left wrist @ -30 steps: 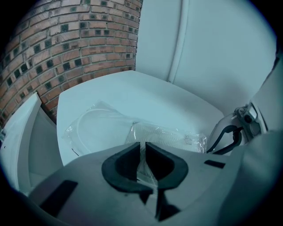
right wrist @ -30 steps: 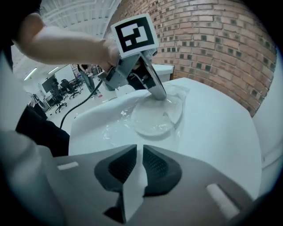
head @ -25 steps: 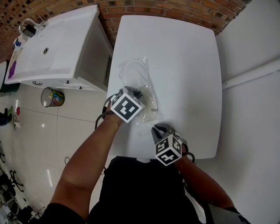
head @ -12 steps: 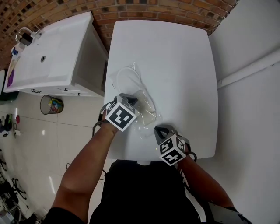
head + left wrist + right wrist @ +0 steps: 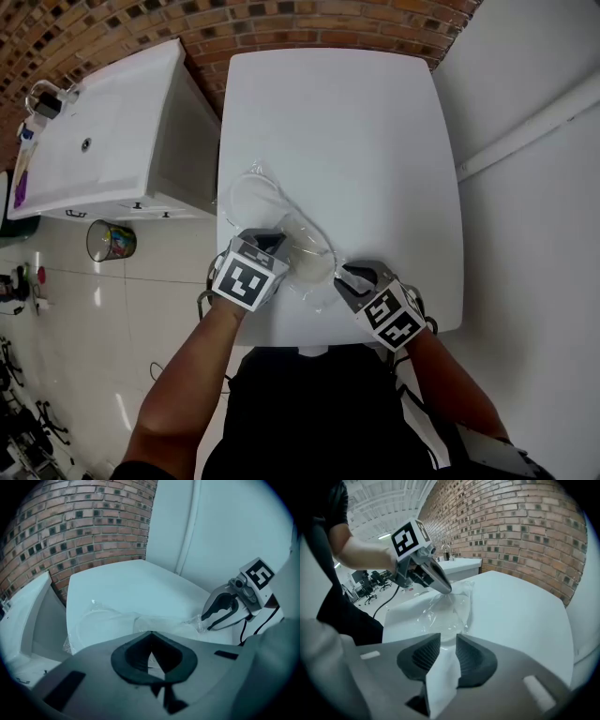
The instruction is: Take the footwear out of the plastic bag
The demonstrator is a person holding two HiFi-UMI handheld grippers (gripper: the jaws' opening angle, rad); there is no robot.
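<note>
Near the front edge of the table [image 5: 375, 141], clamping the left gripper [image 5: 446, 589] on the plastic bag [image 5: 300, 248] to hold its film up, while just now spreading the empty right gripper [image 5: 206, 621], seemingly for reaching the white footwear [image 5: 251, 199] lying inside.

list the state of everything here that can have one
left gripper: jaws shut, pinching the plastic bag
right gripper: jaws apart, have just been opening, nothing gripped between them
plastic bag: lying on the table, one part pulled up by the left gripper
footwear: white, inside the bag, not yet taken out
</note>
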